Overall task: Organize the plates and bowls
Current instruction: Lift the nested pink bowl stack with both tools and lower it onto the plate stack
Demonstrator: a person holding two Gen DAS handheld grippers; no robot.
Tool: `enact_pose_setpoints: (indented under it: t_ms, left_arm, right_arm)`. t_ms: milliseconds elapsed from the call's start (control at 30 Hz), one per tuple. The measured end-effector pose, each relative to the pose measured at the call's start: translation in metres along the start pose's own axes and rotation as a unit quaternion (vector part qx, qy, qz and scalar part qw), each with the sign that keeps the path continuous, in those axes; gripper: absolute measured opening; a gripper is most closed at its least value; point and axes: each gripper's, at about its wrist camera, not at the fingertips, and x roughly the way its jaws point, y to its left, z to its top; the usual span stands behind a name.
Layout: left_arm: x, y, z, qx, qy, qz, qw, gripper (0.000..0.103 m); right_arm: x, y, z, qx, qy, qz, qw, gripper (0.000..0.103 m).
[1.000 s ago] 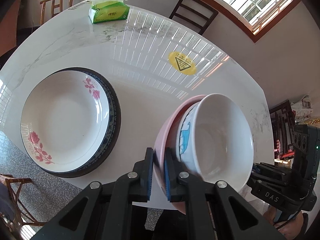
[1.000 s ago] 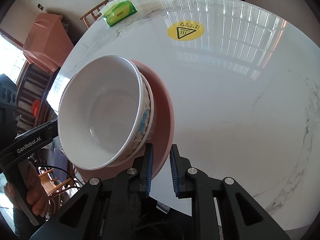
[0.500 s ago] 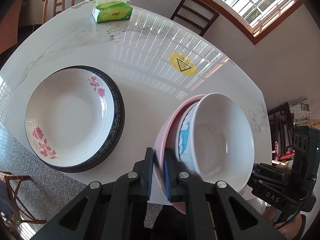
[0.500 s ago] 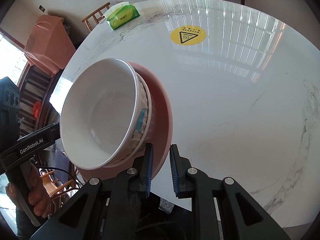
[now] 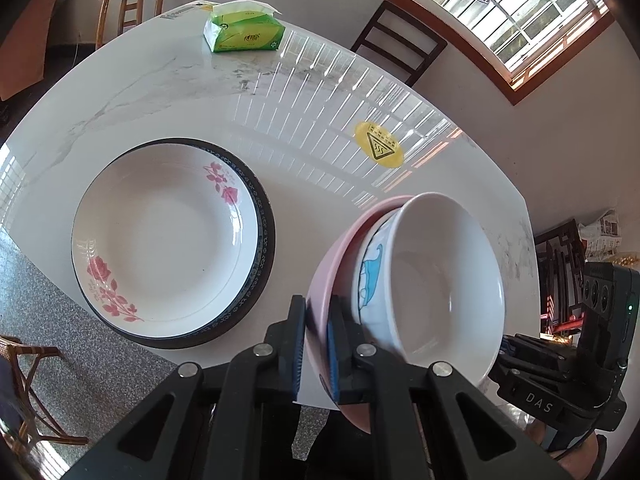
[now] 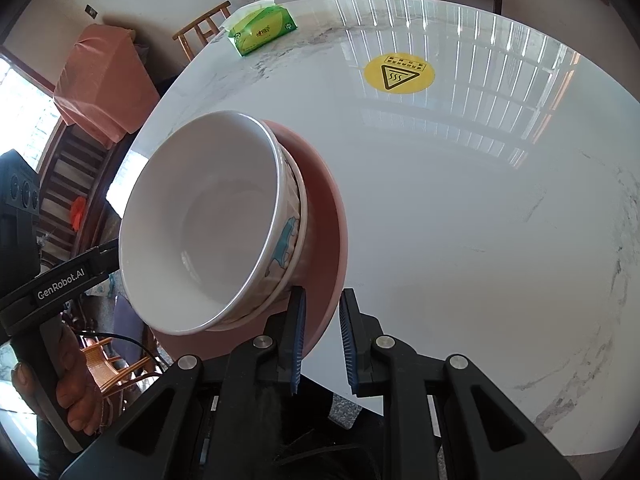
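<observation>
**Bowl stack pinched from both sides above the marble desk**

Sunlight from the barred window (image 5: 516,12) streaks across the glossy white marble desk (image 5: 304,112), where a green tissue pack (image 5: 244,34) sits at the far edge and a round yellow hot-surface sticker (image 5: 379,149) lies nearer the middle. Wooden chairs (image 5: 128,4) stand around it.

On my left camera, the left claw (image 5: 317,344) is clamped on the rim of the pink plastic bowl (image 5: 324,280), one blue pad on the outside wall and one inside. Nested in that pink bowl is a white bowl with a blue wave pattern (image 5: 370,276), and the plain white bowl (image 5: 444,284) sits innermost. The whole stack is tilted, its mouth turned toward the right of this view, and it hangs over the near edge of the desk. To the left of the stack, well apart from it, a white plate with red roses (image 5: 164,240) rests on a black-rimmed plate (image 5: 266,248) on the desk.

On my right camera, the right claw (image 6: 322,340) is closed on the opposite rim of the pink bowl (image 6: 326,216), with the rim between its blue pads. The stack leans away to the left of this claw. A person's hand (image 6: 68,380) grips the left claw's handle at the lower left.
</observation>
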Motion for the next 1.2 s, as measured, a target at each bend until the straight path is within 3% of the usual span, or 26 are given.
enact_pose_setpoints:
  t_ms: [1200]
  left_arm:
    - [-0.042,0.064,0.010,-0.069,-0.043,0.009,0.9966,0.008]
  right_arm:
    - [0.019,0.073,0.036,-0.041,0.003,0.035,0.999,0.019]
